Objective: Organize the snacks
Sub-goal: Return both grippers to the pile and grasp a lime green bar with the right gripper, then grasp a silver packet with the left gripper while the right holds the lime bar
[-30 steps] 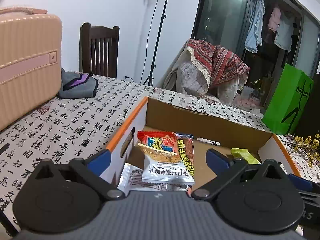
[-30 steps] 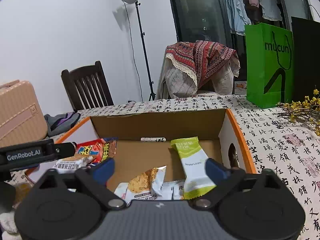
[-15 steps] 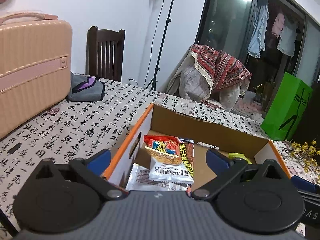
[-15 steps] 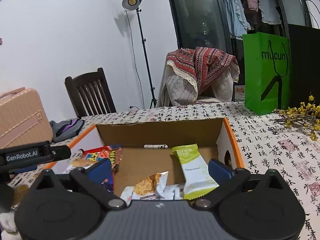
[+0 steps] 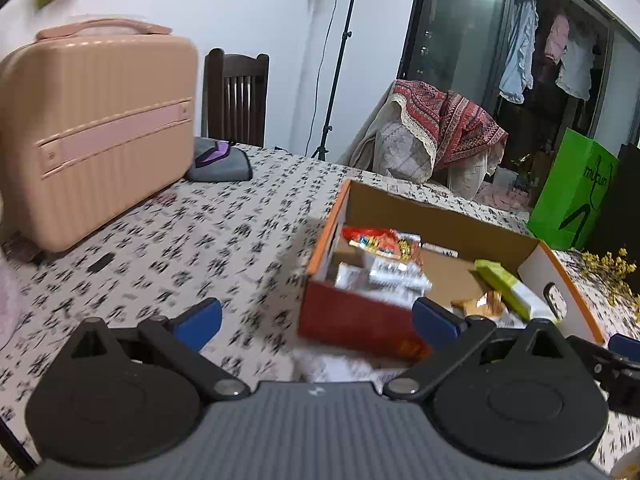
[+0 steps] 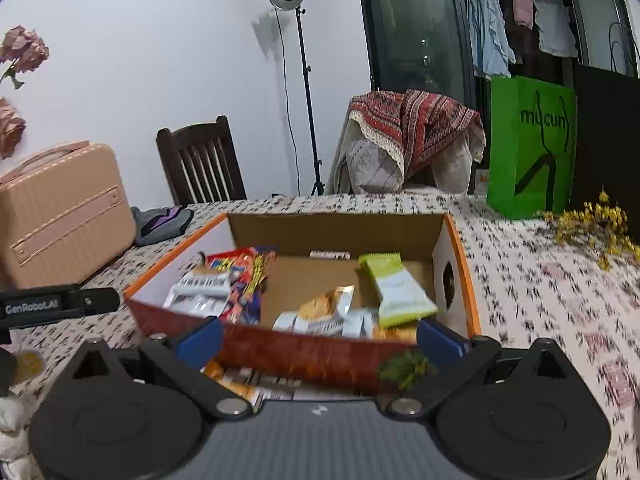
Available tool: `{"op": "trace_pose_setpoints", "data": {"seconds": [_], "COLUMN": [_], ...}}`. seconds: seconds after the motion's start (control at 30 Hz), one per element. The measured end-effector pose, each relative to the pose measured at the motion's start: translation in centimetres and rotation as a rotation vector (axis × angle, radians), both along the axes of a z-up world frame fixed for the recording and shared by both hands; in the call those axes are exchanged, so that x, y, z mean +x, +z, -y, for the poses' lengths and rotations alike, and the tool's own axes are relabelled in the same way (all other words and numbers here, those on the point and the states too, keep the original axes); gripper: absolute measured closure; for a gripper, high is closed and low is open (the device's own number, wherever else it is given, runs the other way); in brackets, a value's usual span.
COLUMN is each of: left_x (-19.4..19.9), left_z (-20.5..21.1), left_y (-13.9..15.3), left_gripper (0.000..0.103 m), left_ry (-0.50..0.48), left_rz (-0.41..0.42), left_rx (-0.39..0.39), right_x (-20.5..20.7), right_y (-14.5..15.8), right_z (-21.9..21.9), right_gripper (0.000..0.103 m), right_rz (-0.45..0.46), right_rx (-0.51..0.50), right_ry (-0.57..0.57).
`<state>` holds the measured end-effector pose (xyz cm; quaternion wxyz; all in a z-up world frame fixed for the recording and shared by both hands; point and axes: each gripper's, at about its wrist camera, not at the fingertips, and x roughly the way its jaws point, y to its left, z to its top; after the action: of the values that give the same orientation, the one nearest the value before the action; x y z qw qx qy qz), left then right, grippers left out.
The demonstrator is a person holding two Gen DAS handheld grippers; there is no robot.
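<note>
We hold the left gripper [image 5: 316, 318] low over the patterned tablecloth [image 5: 192, 240], its blue fingertips set wide apart with nothing between them. The cardboard box [image 5: 360, 320] lies at 1 o'clock from it, and its near left corner sits between the fingers in that view, though the blur does not let us tell whether it touches them.

The right gripper [image 6: 318, 334] faces the box [image 6: 304, 354] head on. Its jaws also stand wide apart and empty, one fingertip just outside each end of the red front wall.

Contents of the box, as seen from the right wrist:
- a red snack packet [image 6: 244, 270] and a white packet [image 6: 202, 290] at 10 o'clock, stacked against the left wall;
- a green bar wrapper [image 6: 394, 288] at 1 o'clock, leaning near the right wall;
- a pale blue biscuit packet [image 6: 324, 312] at 12 o'clock, just behind the front wall.

A pink suitcase [image 5: 92, 124] stands at 10 o'clock of the left view, with a grey pouch [image 5: 220, 160] beside it. A green paper bag [image 6: 528, 144] stands at 2 o'clock of the right view, near some yellow dried flowers [image 6: 596, 228].
</note>
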<state>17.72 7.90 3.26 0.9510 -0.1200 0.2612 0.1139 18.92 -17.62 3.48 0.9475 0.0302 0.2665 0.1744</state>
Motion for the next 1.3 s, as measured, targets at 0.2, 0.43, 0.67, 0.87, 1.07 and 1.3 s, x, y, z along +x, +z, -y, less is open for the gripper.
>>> {"op": "trace_pose_setpoints", "data": {"seconds": [0.2, 0.43, 0.67, 0.87, 1.07, 1.3], "left_x": [-3.6, -6.4, -8.3, -9.3, -9.4, -9.4], "left_z": [-0.5, -0.5, -0.8, -1.0, -1.0, -0.8], "left_y": [-0.6, -1.4, -2.9, -4.1, -4.6, -4.8], "left_gripper": [0.000, 0.000, 0.000, 0.000, 0.000, 0.000], "left_ry": [-0.002, -0.002, -0.014, -0.039, -0.053, -0.068], "left_rz": [0.002, -0.013, -0.047, -0.082, -0.104, -0.109], "left_rx": [0.015, 0.043, 0.019, 0.015, 0.006, -0.003], "right_x": [-2.7, -5.9, -7.1, -6.8, -7.1, -7.3], "right_y": [-1.1, -3.0, -4.2, -5.3, -6.0, -5.2], "right_z": [0.5, -0.1, -1.8, -3.2, -4.2, -2.9], "right_gripper": [0.000, 0.001, 0.016, 0.031, 0.056, 0.065], "right_rz": [-0.064, -0.114, -0.140, -0.169, -0.168, -0.148], "right_rx": [0.005, -0.045, -0.099, -0.134, -0.184, -0.137], "right_ry": [0.013, 0.049, 0.093, 0.092, 0.122, 0.081]}}
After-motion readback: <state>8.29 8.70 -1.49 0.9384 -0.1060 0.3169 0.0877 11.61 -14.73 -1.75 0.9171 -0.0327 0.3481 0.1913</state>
